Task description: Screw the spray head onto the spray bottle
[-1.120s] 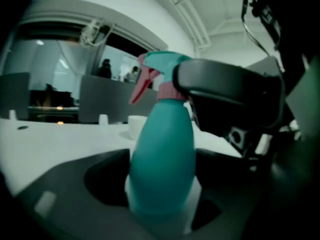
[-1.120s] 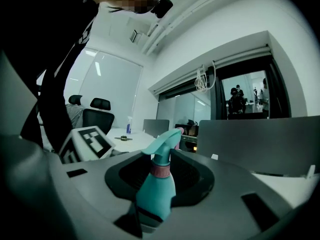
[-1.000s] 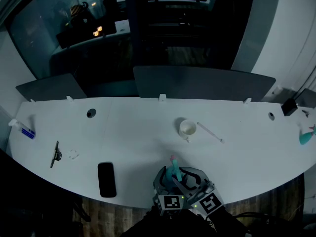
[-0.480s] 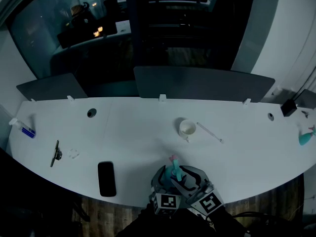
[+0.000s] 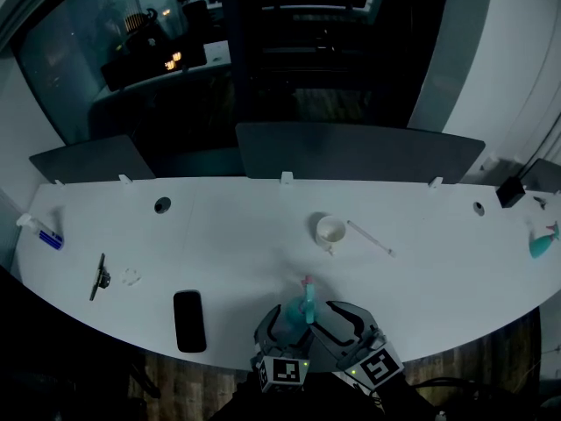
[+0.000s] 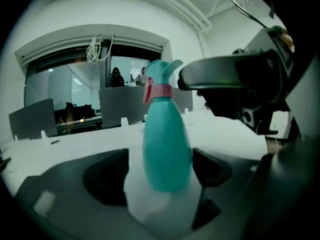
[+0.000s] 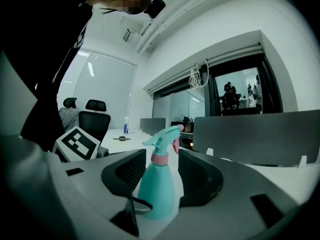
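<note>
A teal spray bottle (image 5: 301, 310) stands upright near the table's front edge. Its teal spray head (image 7: 162, 136) sits on the neck over a pink collar (image 6: 158, 91). My left gripper (image 5: 279, 330) is open around the bottle's body, with a gap showing on the left side in the left gripper view (image 6: 167, 171). My right gripper (image 5: 344, 323) comes in from the right. Its jaws are opening and the bottle (image 7: 159, 189) stands between them, with the pads apart from it.
Further back on the white table (image 5: 237, 235) are a white cup (image 5: 331, 230) and a thin white tube (image 5: 371, 238). A black phone (image 5: 189, 320) lies to the left, with a black tool (image 5: 99, 275) and a small bottle (image 5: 39, 231) beyond. A teal object (image 5: 541, 243) sits far right.
The two grippers have drawn apart: the left one slid left and back toward the table edge, the right one shifted right. The bottle now stands free between them.
</note>
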`<act>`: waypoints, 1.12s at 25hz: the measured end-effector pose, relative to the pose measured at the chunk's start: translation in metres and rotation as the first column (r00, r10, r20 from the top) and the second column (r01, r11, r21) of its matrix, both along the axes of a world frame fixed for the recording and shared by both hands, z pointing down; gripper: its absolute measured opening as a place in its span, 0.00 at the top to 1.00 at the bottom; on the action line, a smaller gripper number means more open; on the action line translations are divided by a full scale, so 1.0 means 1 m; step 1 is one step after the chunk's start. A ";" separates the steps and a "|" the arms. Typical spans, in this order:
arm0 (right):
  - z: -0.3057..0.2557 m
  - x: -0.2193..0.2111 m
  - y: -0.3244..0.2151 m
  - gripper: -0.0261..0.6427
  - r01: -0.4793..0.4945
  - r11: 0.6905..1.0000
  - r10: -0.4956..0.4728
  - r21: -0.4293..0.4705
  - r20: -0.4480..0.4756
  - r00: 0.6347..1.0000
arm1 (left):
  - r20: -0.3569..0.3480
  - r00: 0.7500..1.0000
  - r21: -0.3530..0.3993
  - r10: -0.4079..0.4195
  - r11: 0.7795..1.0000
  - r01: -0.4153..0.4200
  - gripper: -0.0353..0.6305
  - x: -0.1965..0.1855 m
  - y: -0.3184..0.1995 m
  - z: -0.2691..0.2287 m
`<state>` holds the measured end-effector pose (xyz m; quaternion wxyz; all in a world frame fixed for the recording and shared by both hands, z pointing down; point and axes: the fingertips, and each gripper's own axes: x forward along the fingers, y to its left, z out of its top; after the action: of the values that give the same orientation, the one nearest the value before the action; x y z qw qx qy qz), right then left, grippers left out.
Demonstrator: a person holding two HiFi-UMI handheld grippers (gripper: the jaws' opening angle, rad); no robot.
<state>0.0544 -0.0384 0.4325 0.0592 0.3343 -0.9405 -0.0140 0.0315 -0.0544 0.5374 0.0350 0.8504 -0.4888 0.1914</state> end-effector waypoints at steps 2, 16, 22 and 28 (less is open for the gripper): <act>0.006 0.008 0.003 0.69 -0.021 0.999 0.021 -0.029 -0.003 1.000 | 0.006 1.000 0.000 -0.019 1.000 0.019 0.35 -0.013 0.008 0.002; 0.008 0.026 0.014 0.95 -0.092 0.996 0.091 -0.008 -0.074 0.993 | -0.092 0.881 0.127 -0.464 0.872 0.472 0.94 -0.098 0.025 -0.078; 0.007 0.016 0.035 0.95 -0.078 0.997 0.080 0.027 -0.070 0.994 | -0.126 0.863 0.220 -0.490 0.834 0.506 0.94 -0.105 0.053 -0.115; 0.005 0.019 0.054 0.95 -0.223 0.973 0.226 0.053 -0.052 0.973 | -0.137 0.897 0.247 -0.420 0.862 0.442 0.94 -0.105 0.081 -0.127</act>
<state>0.0734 0.0161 0.4378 0.0797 0.4393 -0.8940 -0.0388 -0.0731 0.0267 0.4106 -0.0209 0.7229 -0.6864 0.0761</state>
